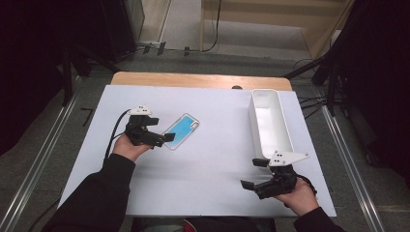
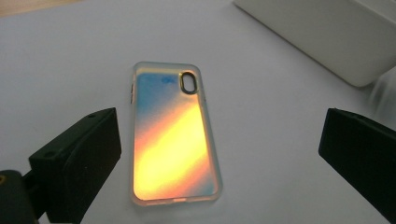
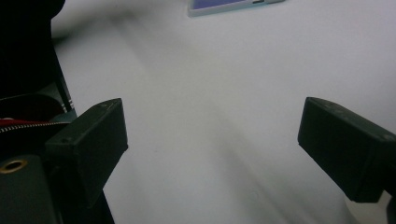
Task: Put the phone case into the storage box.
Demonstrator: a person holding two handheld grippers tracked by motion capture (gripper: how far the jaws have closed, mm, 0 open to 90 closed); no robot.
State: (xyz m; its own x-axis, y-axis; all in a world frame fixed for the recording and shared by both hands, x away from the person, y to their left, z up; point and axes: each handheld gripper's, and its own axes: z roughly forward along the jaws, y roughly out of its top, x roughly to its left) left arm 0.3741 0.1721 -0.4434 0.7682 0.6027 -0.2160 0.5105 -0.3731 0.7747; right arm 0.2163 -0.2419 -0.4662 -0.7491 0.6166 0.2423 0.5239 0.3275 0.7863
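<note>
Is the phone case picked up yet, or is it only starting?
Only starting. Nothing looks done: the phone case lies flat on the white table, outside the white bin. In hand: the left gripper, open, hovers at its near end. Left: closing on it, lifting it, perhaps into the bin. The right gripper waits open.

Wood table [image 1: 203,79] w/ white sheet [image 1: 212,174], grey floor [image 1: 46,130], wooden frame [image 1: 290,19] behind, dark sides.

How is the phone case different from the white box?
The phone case is flat and thin; the white box is tall-walled and open on top. The phone case shines blue and orange; the white box is plain white. The left gripper is at the phone case, not the white box. Both lie on the table.
</note>
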